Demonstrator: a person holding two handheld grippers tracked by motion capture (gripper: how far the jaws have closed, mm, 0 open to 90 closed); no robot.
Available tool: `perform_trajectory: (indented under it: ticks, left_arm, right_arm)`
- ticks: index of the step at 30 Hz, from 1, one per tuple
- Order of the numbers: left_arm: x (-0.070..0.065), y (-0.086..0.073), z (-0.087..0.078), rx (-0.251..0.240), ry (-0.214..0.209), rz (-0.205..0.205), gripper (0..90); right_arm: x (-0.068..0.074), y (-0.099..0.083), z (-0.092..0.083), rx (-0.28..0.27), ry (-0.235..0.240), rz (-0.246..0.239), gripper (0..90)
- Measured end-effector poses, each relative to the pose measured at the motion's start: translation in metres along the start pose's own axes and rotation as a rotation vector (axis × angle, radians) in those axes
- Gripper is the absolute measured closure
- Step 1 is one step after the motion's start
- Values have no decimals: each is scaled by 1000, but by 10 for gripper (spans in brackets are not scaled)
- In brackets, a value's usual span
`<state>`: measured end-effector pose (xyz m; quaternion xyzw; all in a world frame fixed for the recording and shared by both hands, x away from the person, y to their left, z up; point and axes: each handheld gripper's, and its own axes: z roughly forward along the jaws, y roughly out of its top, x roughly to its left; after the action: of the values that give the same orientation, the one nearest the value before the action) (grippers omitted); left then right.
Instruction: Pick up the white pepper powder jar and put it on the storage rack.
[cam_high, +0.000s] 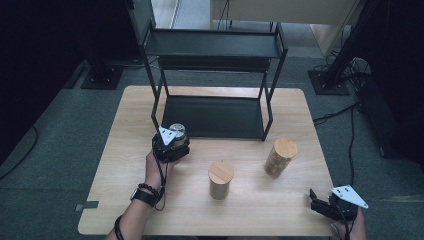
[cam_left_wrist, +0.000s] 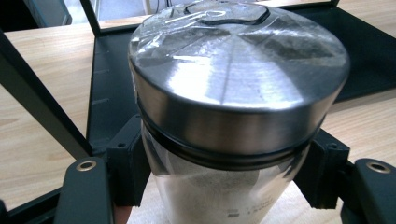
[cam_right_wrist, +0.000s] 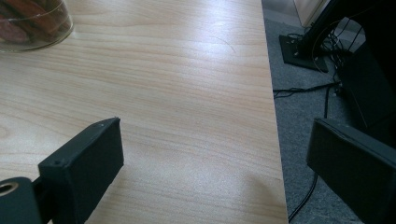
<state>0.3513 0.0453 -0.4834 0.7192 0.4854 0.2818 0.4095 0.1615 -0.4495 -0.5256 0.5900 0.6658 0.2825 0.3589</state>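
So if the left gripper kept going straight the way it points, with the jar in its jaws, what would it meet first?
Probably the black rack's lower shelf: the left gripper, shut on the metal-lidded jar, points at its front edge. Depth is hard to judge.

Dim room edges seen from above, worktop evenly lit from overhead, soft short shadows cast, white glare streaked across the jar's steel lid, near jaws blurred.

I see a clear glass jar with a brushed metal lid, shiny and streaked with glare. My jaws are matt black plastic. The counter is pale wood with fine grain and a soft sheen. The rack looks like matt black metal. Two other jars carry smooth wooden lids.
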Motion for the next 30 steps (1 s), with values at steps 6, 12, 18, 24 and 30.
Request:
perform_trajectory:
  ticks: [6, 12, 18, 24, 30]
  left_arm:
    - [2, 7, 5, -12, 13, -3, 311]
    - [2, 16, 12, -16, 17, -6, 312]
    - [-1, 22, 20, -19, 27, 0, 311]
    - [-1, 29, 29, -18, 37, 4, 311]
    - [1, 35, 38, -13, 49, -1, 311]
  right_arm:
    - [0, 0, 0, 4, 0, 0, 38]
    - [0, 0, 1, 6, -2, 0, 38]
    - [0, 0, 0, 5, -2, 0, 38]
    - [0, 0, 0, 4, 2, 1, 38]
    - [0, 0, 0, 2, 4, 0, 38]
